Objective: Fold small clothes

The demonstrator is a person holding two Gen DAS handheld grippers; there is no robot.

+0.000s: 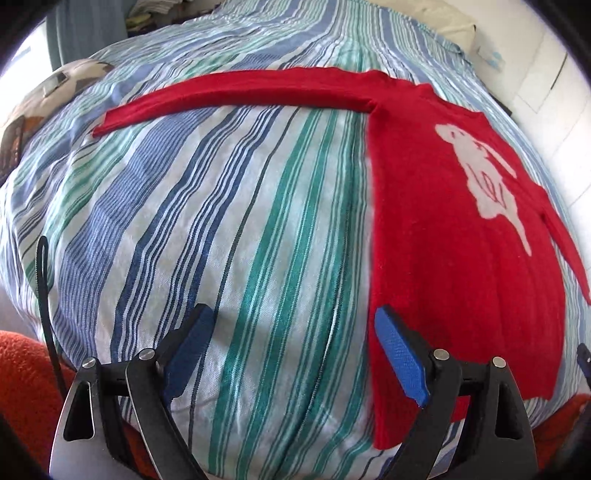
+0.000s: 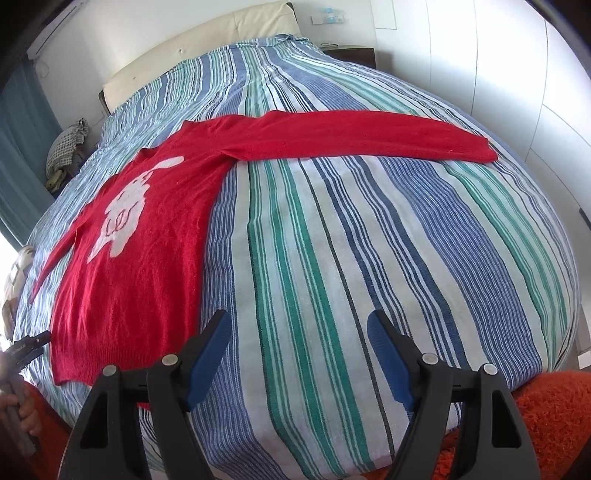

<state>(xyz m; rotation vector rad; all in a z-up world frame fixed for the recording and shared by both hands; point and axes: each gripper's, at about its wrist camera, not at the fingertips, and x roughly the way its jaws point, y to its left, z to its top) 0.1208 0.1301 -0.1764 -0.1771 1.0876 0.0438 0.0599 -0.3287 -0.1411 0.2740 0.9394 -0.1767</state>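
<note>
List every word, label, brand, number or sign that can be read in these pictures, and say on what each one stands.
None can be read.
The red sweater bears only a white rabbit figure, no letters.
The wall plate beyond the headboard is too small and blurred to show any marking.
The striped bedspread carries no text.

Ahead of the left hand-held gripper (image 1: 291, 332), between its parted fingers, the striped bed cover (image 1: 221, 206) lies bare and flat. The red sweater (image 1: 461, 240) lies flat at its right finger, one sleeve (image 1: 236, 98) stretched across farther ahead. Before the right hand-held gripper (image 2: 299, 336) the cover is equally bare up to the other sleeve (image 2: 362, 138). An orange rug (image 2: 554, 417) lies below the bed edge.
</note>
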